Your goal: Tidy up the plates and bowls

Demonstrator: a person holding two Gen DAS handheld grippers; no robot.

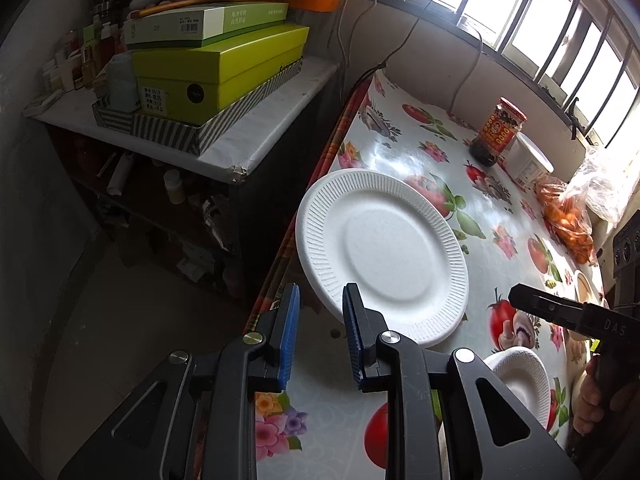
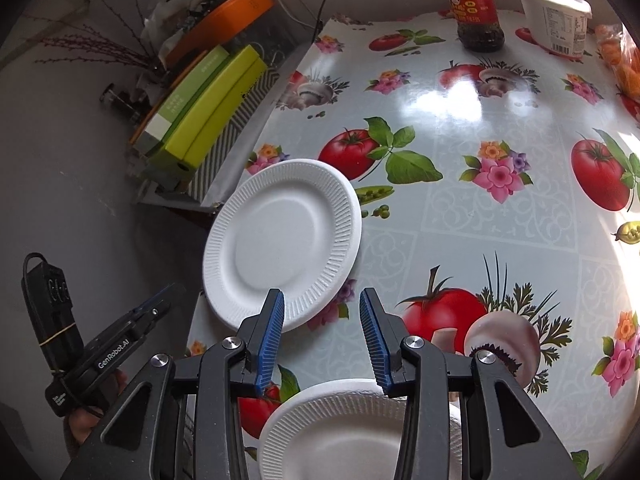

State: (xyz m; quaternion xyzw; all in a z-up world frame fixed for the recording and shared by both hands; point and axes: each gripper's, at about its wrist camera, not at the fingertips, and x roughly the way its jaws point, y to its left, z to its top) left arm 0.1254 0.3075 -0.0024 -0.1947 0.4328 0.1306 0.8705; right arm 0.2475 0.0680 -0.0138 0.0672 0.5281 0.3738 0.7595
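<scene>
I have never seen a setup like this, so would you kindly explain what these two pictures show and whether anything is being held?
A person holds a hand-held claw in each hand, with a wide-angle camera on each looking along its fingers. One picture is from the left claw, the other from the right claw. Both are open and empty. On the flowered tablecloth lie a white plate at the table's edge, a second plate nearer, a sauce jar, a white tub and a bag of oranges.

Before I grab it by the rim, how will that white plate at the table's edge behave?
The white plate looks like foam or pressed paper, so probably very light and likely to flex under a rim pinch. It overhangs the table edge, so a push may tip it off. The glossy cloth suggests it slides easily.
</scene>
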